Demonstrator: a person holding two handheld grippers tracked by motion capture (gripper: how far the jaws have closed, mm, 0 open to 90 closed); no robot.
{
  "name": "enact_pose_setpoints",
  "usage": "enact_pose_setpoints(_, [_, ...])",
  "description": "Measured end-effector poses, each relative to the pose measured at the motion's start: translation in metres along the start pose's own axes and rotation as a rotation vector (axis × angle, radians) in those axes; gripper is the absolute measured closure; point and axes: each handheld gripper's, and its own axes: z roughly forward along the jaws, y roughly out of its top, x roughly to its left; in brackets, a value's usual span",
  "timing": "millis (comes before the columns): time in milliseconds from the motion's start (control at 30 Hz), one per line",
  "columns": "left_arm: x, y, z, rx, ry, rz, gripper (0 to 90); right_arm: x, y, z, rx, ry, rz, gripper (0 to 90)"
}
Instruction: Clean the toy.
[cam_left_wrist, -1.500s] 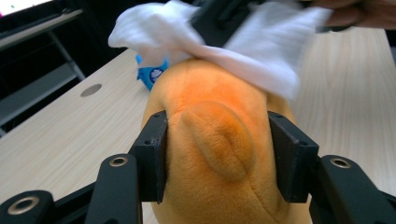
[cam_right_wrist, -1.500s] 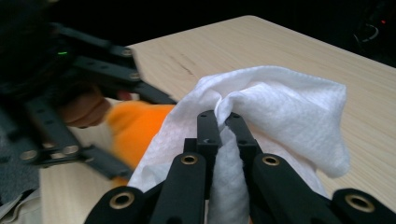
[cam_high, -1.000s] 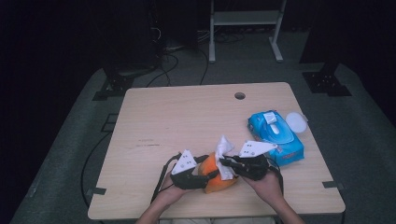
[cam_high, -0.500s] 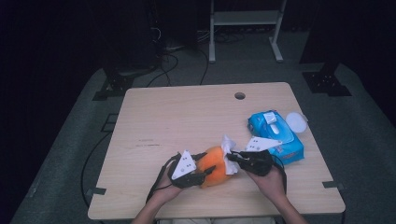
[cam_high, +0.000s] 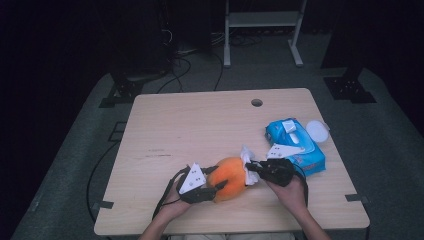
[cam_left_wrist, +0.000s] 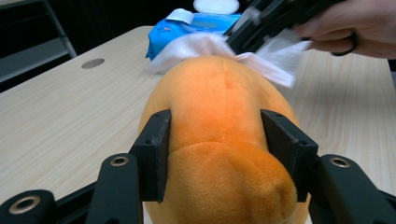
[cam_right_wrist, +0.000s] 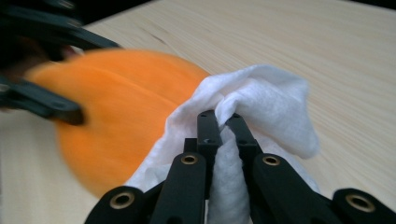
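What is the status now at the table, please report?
Left gripper shut on orange plush toy. Right gripper shut on white wipe, wipe against toy. Nothing in the way.

A blue wipes pack (cam_high: 294, 145) lies on the wooden table (cam_high: 200, 125), beside a white round lid (perhaps) (cam_high: 317, 131).

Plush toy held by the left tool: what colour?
Orange plush toy, plain with no pattern; clearest in the left gripper view.
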Motion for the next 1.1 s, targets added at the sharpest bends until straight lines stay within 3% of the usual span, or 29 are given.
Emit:
enact_pose_setpoints(67, [-0.001,0.000,0.001,-0.002,-0.004,0.006,46.7,-0.007,-0.004,0.002,0.028,-0.024,0.014,85.4])
enact_pose_setpoints(167, [-0.003,0.001,0.001,-0.001,-0.006,0.010,46.5,-0.009,-0.007,0.004,0.033,-0.021,0.024,85.4])
enact_pose_setpoints(267, [-0.003,0.000,0.002,-0.011,-0.011,0.009,46.4,0.002,0.003,-0.001,-0.010,-0.018,-0.010,85.4])
enact_pose_setpoints(400, [-0.009,0.001,0.006,-0.023,-0.019,0.030,46.1,0.017,0.012,-0.008,-0.082,0.051,-0.046,85.4])
enact_pose_setpoints(500, [-0.013,0.003,0.009,-0.016,-0.014,0.054,45.8,0.017,0.010,-0.004,-0.055,0.029,-0.067,85.3])
enact_pose_setpoints(633, [-0.015,0.003,0.010,-0.022,-0.021,0.053,45.6,0.001,0.002,-0.003,-0.041,0.032,0.018,85.3])
enact_pose_setpoints(667, [-0.015,0.003,0.010,-0.022,-0.021,0.053,45.4,0.001,0.002,-0.003,-0.041,0.032,0.018,85.3])
enact_pose_setpoints(700, [-0.014,0.003,0.010,-0.020,-0.023,0.050,45.4,0.002,0.002,-0.004,-0.044,0.033,0.018,85.3])
enact_pose_setpoints(733, [-0.013,0.002,0.010,-0.024,-0.025,0.041,45.2,0.012,0.006,-0.006,-0.056,0.036,-0.026,85.3])
enact_pose_setpoints(800, [-0.012,0.002,0.010,-0.027,-0.025,0.035,44.9,0.021,0.010,-0.006,-0.072,0.062,-0.058,85.3])
enact_pose_setpoints(867, [-0.011,0.002,0.009,-0.024,-0.019,0.037,43.4,0.025,0.012,-0.005,-0.063,0.048,-0.086,85.4])
enact_pose_setpoints(933, [-0.011,0.003,0.009,-0.026,-0.008,0.037,34.1,0.021,0.009,-0.003,-0.047,0.053,-0.066,85.5])
enact_pose_setpoints(1000, [-0.008,0.005,0.007,-0.013,0.043,-0.018,20.4,0.015,0.007,-0.003,-0.038,0.043,-0.052,85.5])
enact_pose_setpoints(1100, [-0.005,0.003,0.007,-0.007,0.030,-0.056,18.5,0.009,0.004,-0.005,-0.032,0.049,-0.019,85.5])
